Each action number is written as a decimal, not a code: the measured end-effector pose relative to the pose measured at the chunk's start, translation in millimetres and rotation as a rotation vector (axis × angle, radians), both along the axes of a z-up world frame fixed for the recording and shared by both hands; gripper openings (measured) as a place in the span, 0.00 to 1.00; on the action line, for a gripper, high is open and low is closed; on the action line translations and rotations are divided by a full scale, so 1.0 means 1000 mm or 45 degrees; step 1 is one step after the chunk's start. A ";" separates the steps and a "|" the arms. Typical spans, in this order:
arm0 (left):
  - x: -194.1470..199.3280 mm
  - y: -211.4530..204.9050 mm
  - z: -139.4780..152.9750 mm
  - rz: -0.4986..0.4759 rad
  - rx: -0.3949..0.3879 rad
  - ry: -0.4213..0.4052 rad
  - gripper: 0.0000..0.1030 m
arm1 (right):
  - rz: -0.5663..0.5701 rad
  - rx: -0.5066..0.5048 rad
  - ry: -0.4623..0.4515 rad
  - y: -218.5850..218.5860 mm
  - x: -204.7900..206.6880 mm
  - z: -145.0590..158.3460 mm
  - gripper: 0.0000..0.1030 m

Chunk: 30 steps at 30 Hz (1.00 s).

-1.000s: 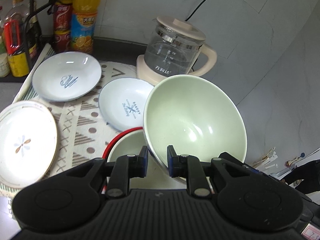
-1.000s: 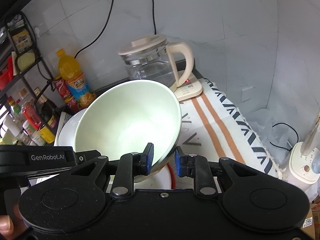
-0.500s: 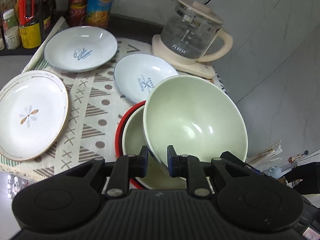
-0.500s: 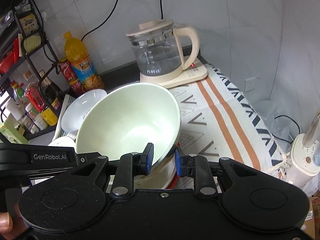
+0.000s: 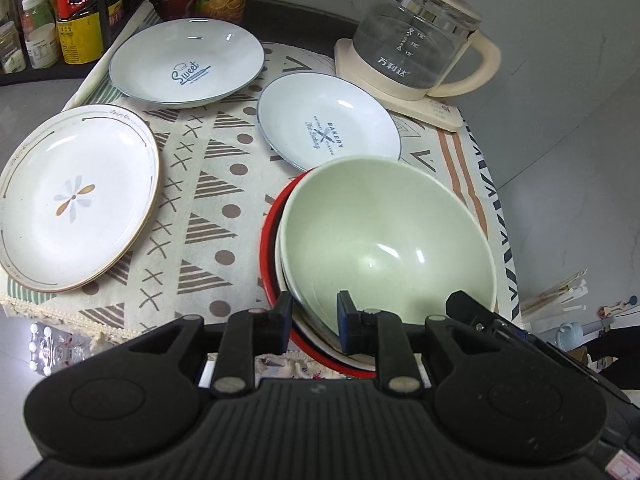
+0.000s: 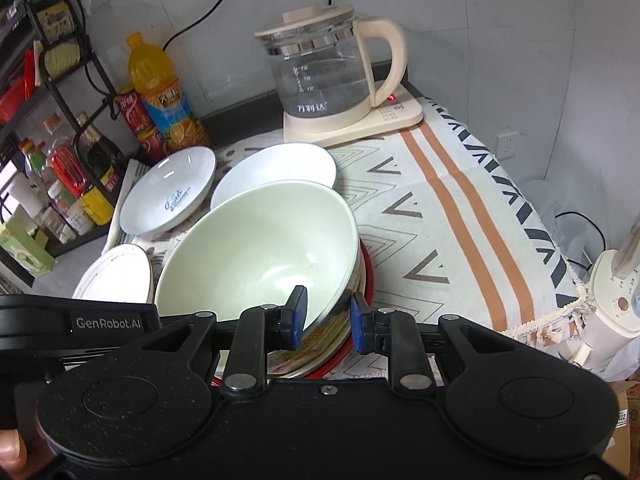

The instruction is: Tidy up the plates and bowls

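Two grippers, one bowl: the green bowl (image 5: 384, 240) sits nested in a white bowl (image 5: 282, 256) inside a red-rimmed bowl (image 5: 267, 240), near right on the patterned cloth (image 5: 208, 200) over the bench.
Left gripper (image 5: 312, 320): jaws spread around the bowl's near rim, one pad inside, one outside, neither plainly pressing.
Right gripper (image 6: 326, 320): jaws likewise parted astride the rim at its right side; the wall stands in the gap, contact not certain.
Step in hand: by my reading, the bowl is set into the stack and the grip is being let go.
Plates: flower plate (image 5: 76, 200) near left, "Sweet" plate (image 5: 186, 66) far left, "Bakery" plate (image 5: 328, 124) just beyond the bowls, all apart.
Surroundings: glass kettle (image 5: 416, 32) far right, bottles (image 5: 68, 12) far left.
Next move: probably draw both grippers back clear of the rim without tipping the stack, then gather the plates.
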<state>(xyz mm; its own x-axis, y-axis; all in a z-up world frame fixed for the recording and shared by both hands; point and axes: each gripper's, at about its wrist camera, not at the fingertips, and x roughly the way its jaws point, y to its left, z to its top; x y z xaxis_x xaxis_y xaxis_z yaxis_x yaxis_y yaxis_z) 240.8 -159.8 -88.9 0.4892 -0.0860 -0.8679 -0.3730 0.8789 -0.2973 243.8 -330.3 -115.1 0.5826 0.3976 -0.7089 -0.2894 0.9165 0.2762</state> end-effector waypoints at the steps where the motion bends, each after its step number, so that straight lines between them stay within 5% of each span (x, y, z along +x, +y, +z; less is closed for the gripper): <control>1: 0.000 0.001 0.001 0.002 -0.002 -0.006 0.21 | 0.001 -0.003 0.007 0.001 0.001 -0.002 0.22; 10: -0.004 0.008 0.015 0.064 0.056 -0.033 0.55 | 0.014 -0.019 -0.005 0.001 -0.001 0.003 0.30; 12: -0.009 0.010 0.018 0.063 0.065 -0.042 0.68 | 0.014 -0.006 -0.006 -0.001 -0.003 0.005 0.42; 14: -0.015 0.013 0.020 0.071 0.084 -0.039 0.82 | 0.023 0.023 -0.027 -0.003 -0.007 0.008 0.67; 17: -0.024 0.020 0.022 0.084 0.105 -0.020 0.84 | 0.030 0.041 -0.054 -0.006 -0.013 0.012 0.87; 24: -0.053 0.036 0.031 0.119 0.126 -0.048 0.86 | 0.017 0.056 -0.055 -0.011 -0.023 0.013 0.93; 30: -0.077 0.049 0.038 0.162 0.133 -0.082 0.99 | 0.058 0.059 -0.079 -0.003 -0.038 0.019 0.98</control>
<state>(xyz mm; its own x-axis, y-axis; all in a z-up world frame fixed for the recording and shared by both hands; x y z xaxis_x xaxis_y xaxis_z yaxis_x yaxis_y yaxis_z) 164.0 -110.3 -51.3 0.5452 0.0694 -0.8355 -0.4665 0.8531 -0.2335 205.4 -332.8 -96.1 0.6055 0.4564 -0.6520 -0.3486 0.8885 0.2983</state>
